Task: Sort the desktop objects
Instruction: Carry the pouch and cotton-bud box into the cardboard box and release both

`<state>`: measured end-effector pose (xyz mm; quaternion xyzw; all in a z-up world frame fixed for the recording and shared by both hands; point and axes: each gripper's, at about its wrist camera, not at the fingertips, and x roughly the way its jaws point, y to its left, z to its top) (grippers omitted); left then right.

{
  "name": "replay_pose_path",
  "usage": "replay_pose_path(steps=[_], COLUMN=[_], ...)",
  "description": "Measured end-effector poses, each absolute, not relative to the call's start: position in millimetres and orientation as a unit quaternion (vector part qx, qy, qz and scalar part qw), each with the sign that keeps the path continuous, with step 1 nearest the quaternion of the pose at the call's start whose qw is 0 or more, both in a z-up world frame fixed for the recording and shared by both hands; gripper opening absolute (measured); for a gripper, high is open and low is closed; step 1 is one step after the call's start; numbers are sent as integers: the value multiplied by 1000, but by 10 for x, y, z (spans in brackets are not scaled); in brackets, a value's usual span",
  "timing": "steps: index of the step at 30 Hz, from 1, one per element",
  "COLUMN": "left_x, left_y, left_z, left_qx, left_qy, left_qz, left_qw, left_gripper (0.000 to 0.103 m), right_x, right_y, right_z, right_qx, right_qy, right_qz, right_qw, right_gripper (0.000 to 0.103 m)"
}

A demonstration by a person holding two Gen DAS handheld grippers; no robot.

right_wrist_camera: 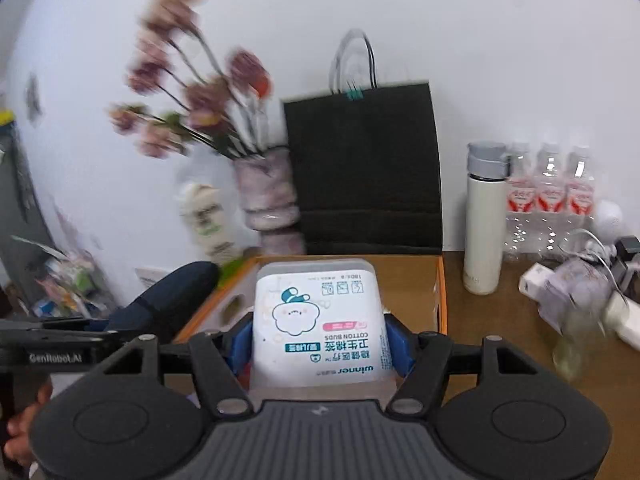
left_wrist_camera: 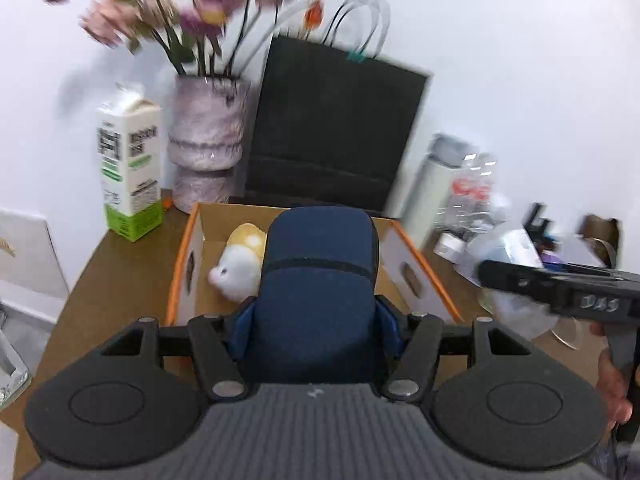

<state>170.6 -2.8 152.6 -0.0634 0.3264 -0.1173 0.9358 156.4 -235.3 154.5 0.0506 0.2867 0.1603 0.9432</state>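
An orange-edged cardboard box (left_wrist_camera: 416,258) was seen just ahead of both grippers; a white and yellow plush toy (left_wrist_camera: 240,264) lay inside it. The left gripper (left_wrist_camera: 316,336) was clamped on a navy zippered pouch (left_wrist_camera: 320,280), held over the box's near edge. The right gripper (right_wrist_camera: 320,344) was clamped on a translucent cotton-bud box (right_wrist_camera: 320,320), white label, cartoon cloud, teal print.

"winner COTTON BUDS" on box (right_wrist_camera: 320,320)
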Motion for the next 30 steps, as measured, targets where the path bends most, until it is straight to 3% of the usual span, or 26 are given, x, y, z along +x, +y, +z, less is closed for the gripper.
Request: replay_pose_path(steps=[6,15,22,25,30], left_x=[2785,3014,3029,3048,2995], left_y=[-509,-711,-678,-586,-389], left_z=[902,345,354,474,764], left_qx=[-38,9,29,19,9], left_qy=[411,455,457,444,439], left_qz=[-79,-57,-71,-70,-54], left_qw=[907,889,886,893,897], left_gripper=[62,63,68,78,87], right_x=[2935,3639,3821,3841,3751], right_y=[-2128,-1905,-1866,-1801,-1889], right_z=[1003,428,265,253,444], right_qx=[36,-34,-44,-67,-34], right_qy=[382,422,445,442,440], right_qz=[87,36,36,24,14], right_qw=[919,905,894,894,897], right_gripper=[64,65,65,65,75])
